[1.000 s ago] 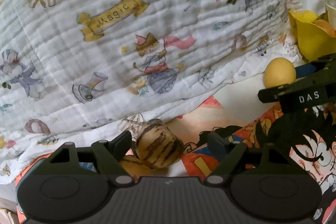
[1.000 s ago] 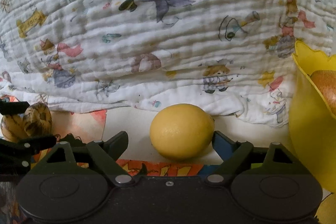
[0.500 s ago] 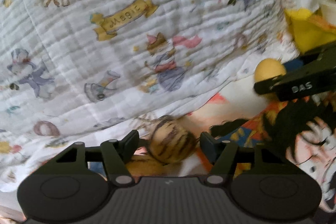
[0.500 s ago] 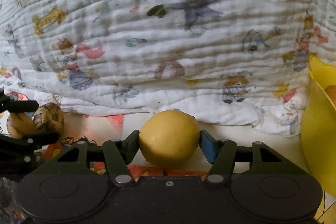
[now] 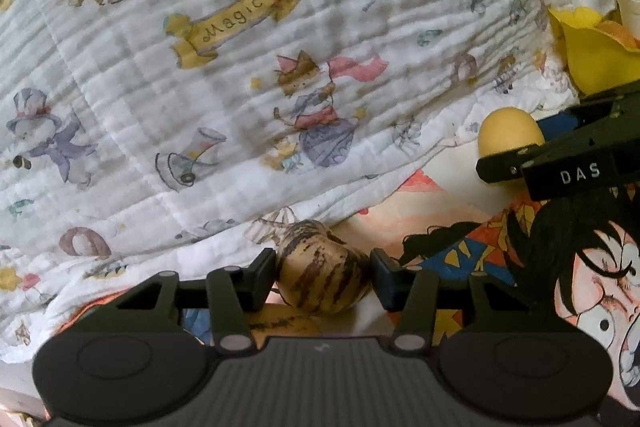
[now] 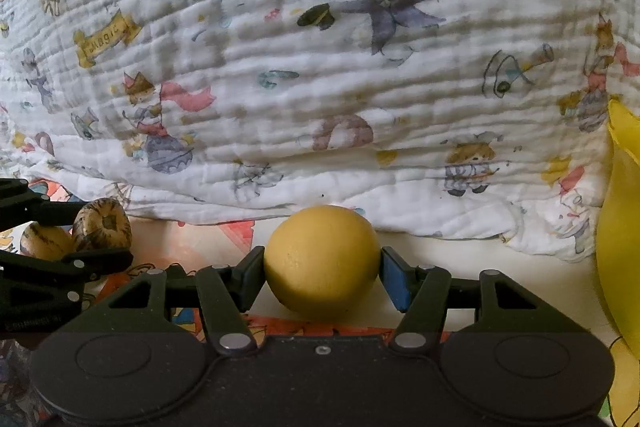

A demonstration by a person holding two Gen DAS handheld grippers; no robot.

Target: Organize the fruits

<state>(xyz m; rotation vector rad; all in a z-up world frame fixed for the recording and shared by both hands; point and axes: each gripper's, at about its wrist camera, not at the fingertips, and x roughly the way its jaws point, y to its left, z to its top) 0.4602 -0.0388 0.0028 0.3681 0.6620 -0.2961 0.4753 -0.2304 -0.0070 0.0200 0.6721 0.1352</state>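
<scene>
My left gripper (image 5: 323,277) is shut on a tan striped melon (image 5: 323,277) and grips it on both sides, just over the cartoon mat. A second striped melon (image 5: 286,325) lies under it, partly hidden. My right gripper (image 6: 322,265) is shut on a yellow lemon (image 6: 322,261) that rests on the mat. In the left wrist view the lemon (image 5: 510,139) and right gripper (image 5: 516,159) are at the right. In the right wrist view the left gripper (image 6: 102,239) with its melon (image 6: 102,229) is at the far left.
A white printed quilt (image 5: 240,67) rises like a wall behind both fruits. A yellow bowl (image 6: 620,227) holding an orange fruit (image 5: 618,31) stands at the right. The colourful cartoon mat (image 5: 580,287) covers the surface below.
Both grippers closed from open onto their fruits: the left onto the striped melon, the right onto the lemon. The left gripper shifted slightly, the melon now centred between its fingers.
</scene>
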